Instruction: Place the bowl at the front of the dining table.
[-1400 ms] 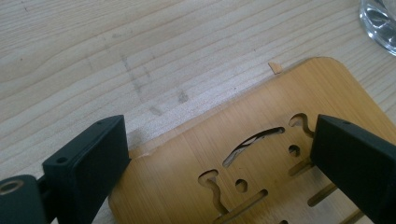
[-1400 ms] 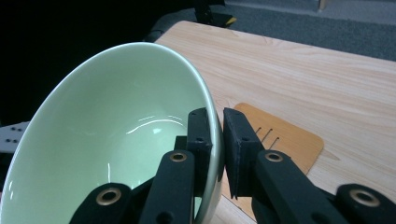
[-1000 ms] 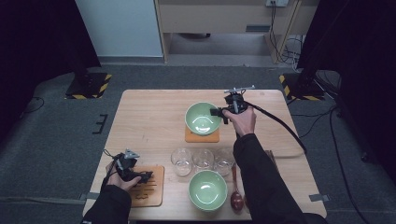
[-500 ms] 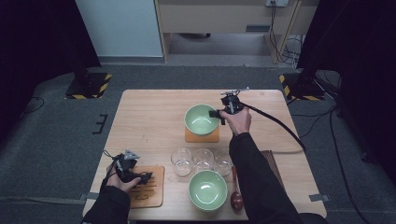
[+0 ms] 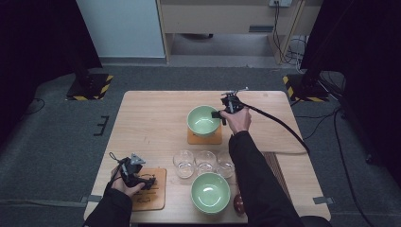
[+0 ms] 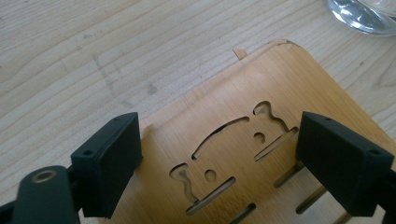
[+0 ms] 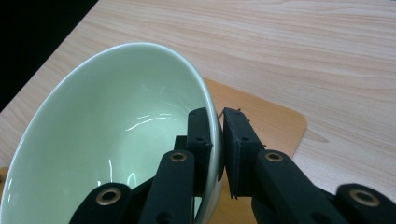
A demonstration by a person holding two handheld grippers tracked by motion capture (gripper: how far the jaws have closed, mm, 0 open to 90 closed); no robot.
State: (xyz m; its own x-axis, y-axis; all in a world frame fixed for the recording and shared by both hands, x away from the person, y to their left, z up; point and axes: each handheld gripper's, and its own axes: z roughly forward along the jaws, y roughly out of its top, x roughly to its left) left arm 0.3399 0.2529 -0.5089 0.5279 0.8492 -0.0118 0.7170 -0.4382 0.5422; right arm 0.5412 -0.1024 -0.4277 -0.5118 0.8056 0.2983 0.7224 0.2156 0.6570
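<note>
Near edge of the surface (image 5: 151,118): the left gripper (image 5: 142,179) rests over a slotted wooden coaster (image 6: 261,140), its jaws standing wide to either side and having just been narrowing slightly, with the pads not pressing on it. Beside it sit a second green bowl (image 5: 210,192) and three clear glasses (image 5: 205,161). Farther back, the right gripper (image 7: 218,140) is clamped on the rim of a pale green bowl (image 7: 107,135), one jaw inside, one outside. This bowl sits over an orange coaster (image 7: 261,116) near the middle of the surface.
</note>
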